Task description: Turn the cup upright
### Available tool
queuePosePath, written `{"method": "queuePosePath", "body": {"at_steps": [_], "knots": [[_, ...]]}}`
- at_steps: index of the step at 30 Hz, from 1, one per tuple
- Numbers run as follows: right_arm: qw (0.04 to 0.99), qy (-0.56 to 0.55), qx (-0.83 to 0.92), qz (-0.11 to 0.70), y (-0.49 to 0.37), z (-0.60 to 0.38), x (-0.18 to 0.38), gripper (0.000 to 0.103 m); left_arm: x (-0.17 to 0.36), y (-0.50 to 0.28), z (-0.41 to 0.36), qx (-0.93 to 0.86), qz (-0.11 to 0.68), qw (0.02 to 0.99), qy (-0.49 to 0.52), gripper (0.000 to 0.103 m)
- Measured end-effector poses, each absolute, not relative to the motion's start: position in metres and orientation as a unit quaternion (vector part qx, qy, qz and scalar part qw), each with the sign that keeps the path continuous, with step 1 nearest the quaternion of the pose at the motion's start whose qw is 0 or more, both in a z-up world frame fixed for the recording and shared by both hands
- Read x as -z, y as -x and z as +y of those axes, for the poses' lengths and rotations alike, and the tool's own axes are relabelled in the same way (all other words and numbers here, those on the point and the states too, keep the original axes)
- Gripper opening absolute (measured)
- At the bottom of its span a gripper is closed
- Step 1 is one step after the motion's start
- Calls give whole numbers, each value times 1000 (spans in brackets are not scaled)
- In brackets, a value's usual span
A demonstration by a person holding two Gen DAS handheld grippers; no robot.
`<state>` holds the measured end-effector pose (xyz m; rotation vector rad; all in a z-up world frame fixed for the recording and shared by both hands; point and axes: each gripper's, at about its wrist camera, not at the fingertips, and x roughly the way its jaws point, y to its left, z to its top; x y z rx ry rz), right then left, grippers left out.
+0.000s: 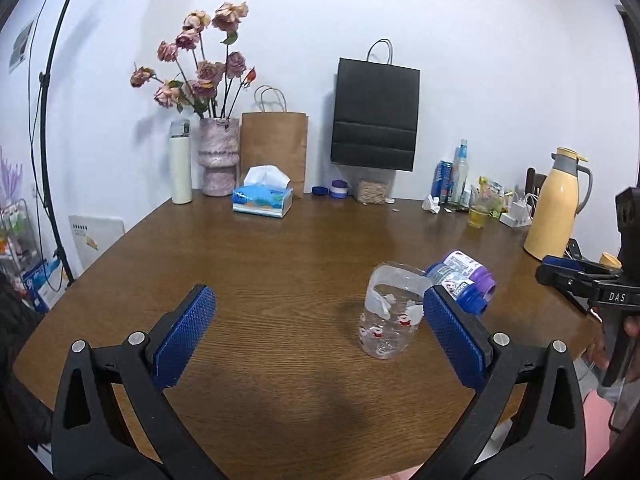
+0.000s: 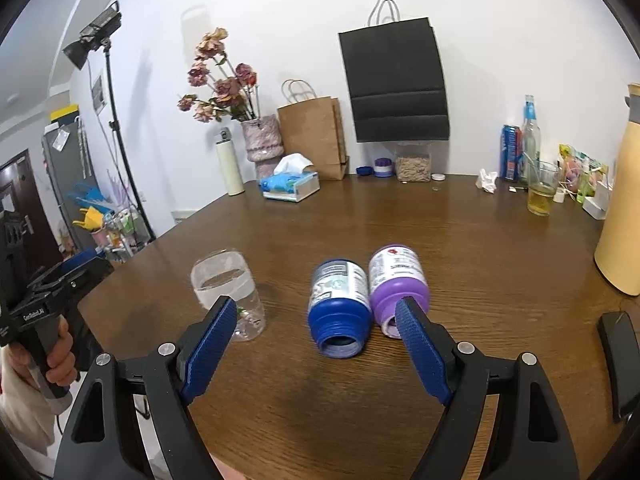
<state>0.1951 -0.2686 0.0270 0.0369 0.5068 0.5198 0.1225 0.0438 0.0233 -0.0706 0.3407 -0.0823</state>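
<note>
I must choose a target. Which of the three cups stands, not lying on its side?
The clear cup stands, apparently mouth down; the blue cup and purple cup lie side by side.

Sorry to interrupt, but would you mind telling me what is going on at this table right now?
A person holds a two-finger gripper in each hand over a wooden table. Both the left gripper and the right gripper are open and hold nothing. A clear plastic cup stands on the table, while a blue cup and a purple cup lie on their sides next to each other, mouths facing the right gripper. Neither lying cup has been flipped upright yet.
</note>
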Motion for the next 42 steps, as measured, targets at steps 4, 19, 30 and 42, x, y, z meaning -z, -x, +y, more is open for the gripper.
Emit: {"method": "queuePosePath", "body": {"at_steps": [4, 19, 30, 42], "knots": [[936, -27, -257, 240, -178, -265, -26, 86, -26, -102, 38, 21, 150, 988, 24, 103], [960, -3, -226, 166, -23, -255, 12, 86, 7, 15, 3, -16, 115, 993, -11, 103], [962, 4, -227, 149, -13, -244, 8, 86, 7, 20, 2, -10, 112, 994, -5, 103], [965, 1, -216, 150, -12, -247, 8, 86, 6, 19, 2, -8, 114, 993, -5, 103]]}}
